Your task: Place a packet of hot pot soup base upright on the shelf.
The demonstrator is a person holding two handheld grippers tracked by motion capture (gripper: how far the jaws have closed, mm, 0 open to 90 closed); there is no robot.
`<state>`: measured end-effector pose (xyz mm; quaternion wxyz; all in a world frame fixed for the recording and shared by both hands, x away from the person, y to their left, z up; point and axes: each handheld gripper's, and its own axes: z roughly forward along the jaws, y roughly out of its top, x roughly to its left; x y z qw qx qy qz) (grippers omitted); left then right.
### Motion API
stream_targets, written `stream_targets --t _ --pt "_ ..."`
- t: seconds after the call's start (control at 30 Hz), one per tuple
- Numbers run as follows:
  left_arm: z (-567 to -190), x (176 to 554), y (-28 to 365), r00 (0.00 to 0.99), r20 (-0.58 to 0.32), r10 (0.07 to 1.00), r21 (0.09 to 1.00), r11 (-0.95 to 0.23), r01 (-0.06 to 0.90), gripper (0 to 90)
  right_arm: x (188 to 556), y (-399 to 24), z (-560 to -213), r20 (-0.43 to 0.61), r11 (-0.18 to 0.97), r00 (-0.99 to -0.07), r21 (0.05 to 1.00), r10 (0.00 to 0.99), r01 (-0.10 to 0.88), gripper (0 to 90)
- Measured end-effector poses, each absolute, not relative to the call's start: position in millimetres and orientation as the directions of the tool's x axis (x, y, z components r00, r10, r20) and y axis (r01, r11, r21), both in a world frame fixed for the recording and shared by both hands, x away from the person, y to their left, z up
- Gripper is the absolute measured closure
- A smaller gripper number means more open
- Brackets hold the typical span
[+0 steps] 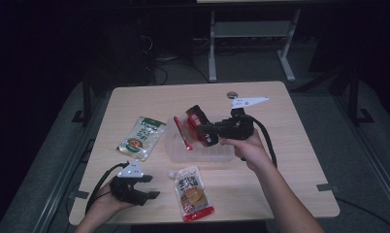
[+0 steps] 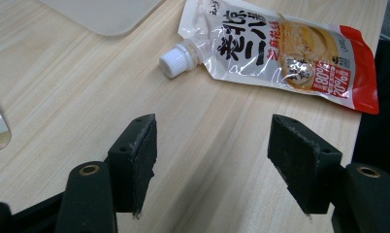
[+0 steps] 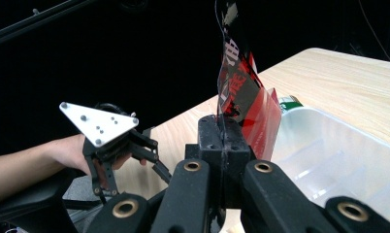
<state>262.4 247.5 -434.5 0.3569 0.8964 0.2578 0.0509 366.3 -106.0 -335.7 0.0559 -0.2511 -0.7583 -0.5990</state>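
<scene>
On the left of the desk [image 1: 290,194] lies a green and white packet [image 1: 141,137], flat on the wood and well apart from everything else; it looks untouched. Near the front edge, the left hand-held gripper [image 1: 153,187] rests low over the desk with its jaws standing wide and nothing between them. In the left gripper view the bare wood shows between its two black pads.

Just ahead of that gripper lies a spouted pouch [image 1: 193,192], white with a red end and a white screw cap, flat on the desk in front of the clear tray [image 1: 217,154]. It too is outside the tray.

In the middle, the tray already has a red sachet [image 1: 182,133] leaning in it at its left end, so I judge one item is packed.

To the right, the right hand-held gripper [image 1: 206,130] is clamped tight on the edge of a dark red and black packet [image 1: 199,120], held above the tray. The right gripper view shows the packet [image 3: 239,87] standing up from the closed jaws, with the tray [image 3: 358,141] just beyond.

So the packing seems partly done: this packet has yet to be set down in the tray, and the pouch and the green packet are probably left to be collected.
</scene>
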Motion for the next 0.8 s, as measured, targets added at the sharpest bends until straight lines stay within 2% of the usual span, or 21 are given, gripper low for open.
stream_targets --t 0.3,0.8 --pt "-433.8 262.6 248.5 0.861 -0.092 0.501 0.667 -0.611 0.427 34.6 375.2 -83.3 -337.1 0.38 0.182 -0.868 0.874 0.32 0.45 90.0" --pt "-435.1 262.6 247.0 0.859 -0.103 0.502 0.665 -0.607 0.435 34.6 381.9 -75.5 -355.0 0.38 0.222 -0.843 0.848 0.381 0.482 89.9"
